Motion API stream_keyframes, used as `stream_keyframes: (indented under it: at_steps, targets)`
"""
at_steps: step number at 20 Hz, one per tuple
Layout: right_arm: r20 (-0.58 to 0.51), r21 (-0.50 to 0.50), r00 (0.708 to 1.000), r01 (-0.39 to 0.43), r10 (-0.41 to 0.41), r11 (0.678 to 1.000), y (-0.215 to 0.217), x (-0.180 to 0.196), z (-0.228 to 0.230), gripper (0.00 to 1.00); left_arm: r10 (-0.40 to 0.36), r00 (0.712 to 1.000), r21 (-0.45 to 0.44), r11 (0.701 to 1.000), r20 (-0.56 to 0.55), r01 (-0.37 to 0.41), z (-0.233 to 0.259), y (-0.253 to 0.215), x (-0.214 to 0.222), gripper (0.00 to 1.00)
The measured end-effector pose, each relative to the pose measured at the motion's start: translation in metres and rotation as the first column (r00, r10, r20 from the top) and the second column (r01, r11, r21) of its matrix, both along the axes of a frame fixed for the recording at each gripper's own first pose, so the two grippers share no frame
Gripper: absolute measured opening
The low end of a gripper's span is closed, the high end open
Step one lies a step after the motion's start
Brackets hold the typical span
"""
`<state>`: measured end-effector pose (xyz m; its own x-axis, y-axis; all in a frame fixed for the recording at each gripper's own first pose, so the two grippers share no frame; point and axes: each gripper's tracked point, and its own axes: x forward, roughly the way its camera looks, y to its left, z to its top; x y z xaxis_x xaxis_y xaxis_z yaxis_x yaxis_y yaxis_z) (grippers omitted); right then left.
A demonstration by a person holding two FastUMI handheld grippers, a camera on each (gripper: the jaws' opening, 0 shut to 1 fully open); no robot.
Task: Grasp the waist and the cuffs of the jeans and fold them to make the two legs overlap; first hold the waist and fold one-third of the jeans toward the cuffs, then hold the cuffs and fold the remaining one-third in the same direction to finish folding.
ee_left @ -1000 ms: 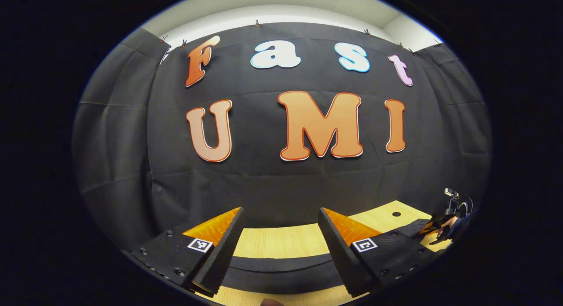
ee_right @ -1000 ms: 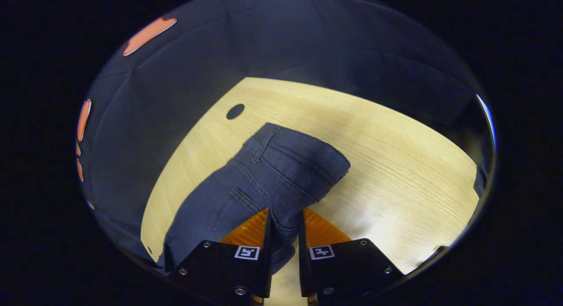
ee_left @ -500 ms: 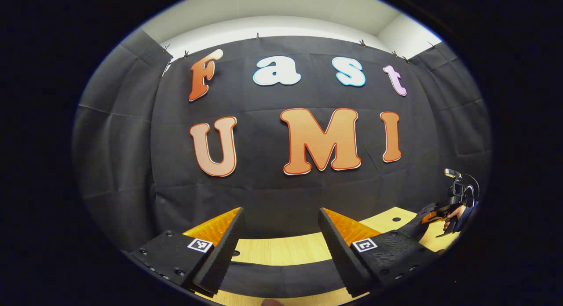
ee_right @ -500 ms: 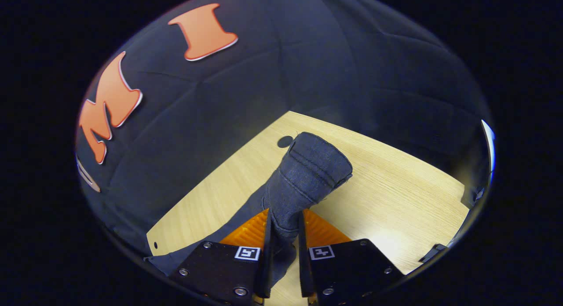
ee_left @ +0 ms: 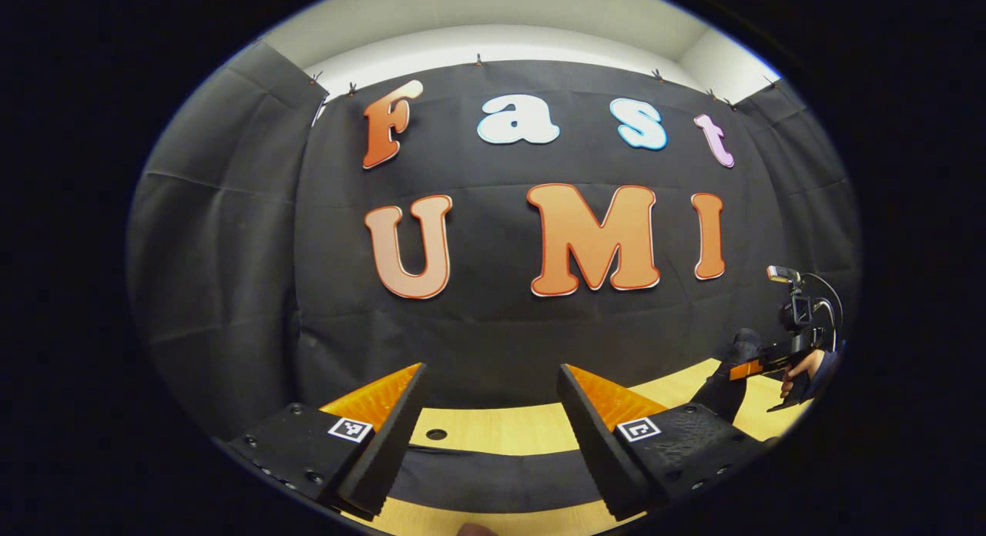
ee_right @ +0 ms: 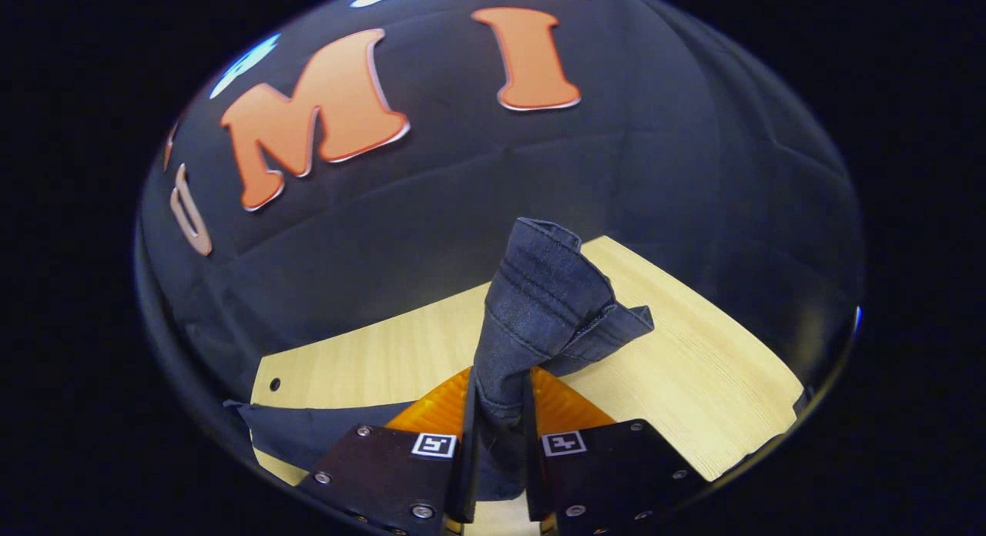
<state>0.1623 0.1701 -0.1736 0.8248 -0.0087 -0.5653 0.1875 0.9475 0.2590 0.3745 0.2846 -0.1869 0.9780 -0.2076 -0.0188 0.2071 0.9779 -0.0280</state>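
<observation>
Right claw (ee_right: 497, 413) clamped tight on denim; left claw (ee_left: 493, 413) spread wide, gripping nothing.

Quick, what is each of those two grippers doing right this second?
Left gripper: open, holding nothing.
Right gripper: shut on the dark blue denim jeans, lifting them off the pale wooden table.

The right claw (ee_right: 497, 413) pinches the jeans (ee_right: 543, 305), bunched upright above the wooden table (ee_right: 693, 382).

No readable text, brand or number stands on anything here. The left gripper (ee_left: 490, 432) and the right gripper (ee_right: 497, 432) each carry small square black-and-white coded markers on their bodies, which spell no words.
</observation>
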Motion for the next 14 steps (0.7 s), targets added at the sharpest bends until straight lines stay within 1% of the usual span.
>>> stream_keyframes:
  at_steps: [3,5,8,12,14]
  targets:
    - [0.006,-0.041,0.995,-0.101,0.101,0.994,0.048,0.005,0.003,0.26,0.026,0.999,-0.006,1.0,-0.019,-0.027,-0.004,0.007,-0.002,1.0]
    - [0.0,-0.046,0.987,-0.161,0.161,0.986,0.081,0.005,0.001,0.26,0.045,0.999,-0.007,0.999,-0.031,-0.045,-0.006,0.012,-0.003,1.0]
    - [-0.017,-0.054,0.974,-0.224,0.224,0.973,0.122,0.003,-0.006,0.26,0.075,0.996,-0.001,0.997,-0.043,-0.075,-0.01,0.02,-0.004,0.99]
    - [-0.05,-0.06,0.95,-0.311,0.308,0.948,0.172,0.0,-0.019,0.26,0.115,0.991,0.01,0.993,-0.063,-0.115,-0.015,0.031,-0.005,1.0]
    - [-0.076,-0.04,0.932,-0.357,0.353,0.933,0.198,-0.003,-0.032,0.26,0.133,0.988,0.009,0.991,-0.083,-0.133,-0.019,0.034,-0.007,0.99]
